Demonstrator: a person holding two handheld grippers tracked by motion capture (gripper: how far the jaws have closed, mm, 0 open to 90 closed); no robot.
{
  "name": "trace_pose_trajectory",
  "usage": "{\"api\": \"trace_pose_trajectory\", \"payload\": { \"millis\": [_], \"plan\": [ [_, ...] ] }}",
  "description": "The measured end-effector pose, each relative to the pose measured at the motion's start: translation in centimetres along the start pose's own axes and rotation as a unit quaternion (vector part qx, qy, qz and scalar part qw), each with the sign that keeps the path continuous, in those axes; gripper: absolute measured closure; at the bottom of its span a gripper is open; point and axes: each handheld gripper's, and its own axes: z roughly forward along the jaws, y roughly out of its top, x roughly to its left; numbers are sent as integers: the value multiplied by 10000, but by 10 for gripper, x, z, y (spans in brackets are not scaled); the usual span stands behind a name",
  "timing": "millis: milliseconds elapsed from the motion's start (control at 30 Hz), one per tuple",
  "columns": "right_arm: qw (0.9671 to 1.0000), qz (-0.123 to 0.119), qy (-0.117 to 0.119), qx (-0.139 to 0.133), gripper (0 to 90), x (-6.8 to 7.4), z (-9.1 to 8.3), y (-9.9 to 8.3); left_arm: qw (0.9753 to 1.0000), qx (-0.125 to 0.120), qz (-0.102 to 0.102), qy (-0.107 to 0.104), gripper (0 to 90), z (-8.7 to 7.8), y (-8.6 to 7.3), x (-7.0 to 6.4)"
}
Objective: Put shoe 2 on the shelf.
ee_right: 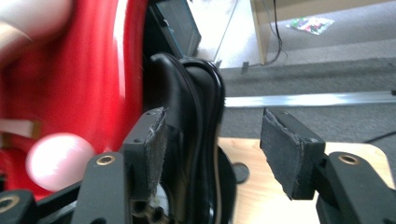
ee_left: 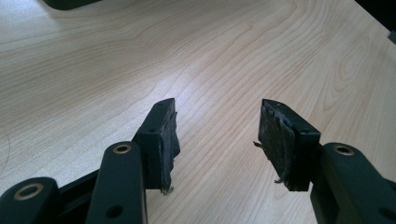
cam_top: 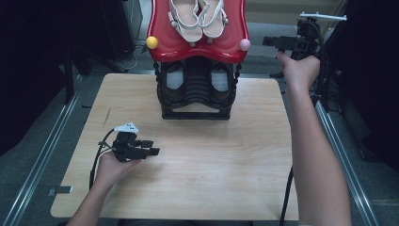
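Right claw raised beside red top shelf of shoe rack, jaws wide, nothing held, pink ball just beside, left claw wide above bare desk

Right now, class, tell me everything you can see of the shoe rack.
The shoe rack stands at the table's far edge, centred. Its glossy red top shelf, wavy-edged, looks plastic and carries white strappy sandals; a yellow ball and a pink ball sit at its front corners. Beneath, black tiers hold dark shoes. The right gripper hovers beside the pink ball, jaws apart, not touching.
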Motion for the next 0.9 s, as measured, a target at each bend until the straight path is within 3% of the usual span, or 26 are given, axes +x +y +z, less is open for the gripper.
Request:
{"api": "trace_pose_trajectory", "payload": {
  "millis": [367,567,900],
  "plan": [
    [9998,56,126,135,414,-22,-1,-32,10000,-6,-12,25,462,2,0,-1],
    [9998,-4,83,163,413,-31,-3,-51,10000,6,-13,10,459,2,0,0],
    [9988,-85,314,355,411,-31,-4,-88,10000,30,6,17,446,3,0,0]
  ]
}}
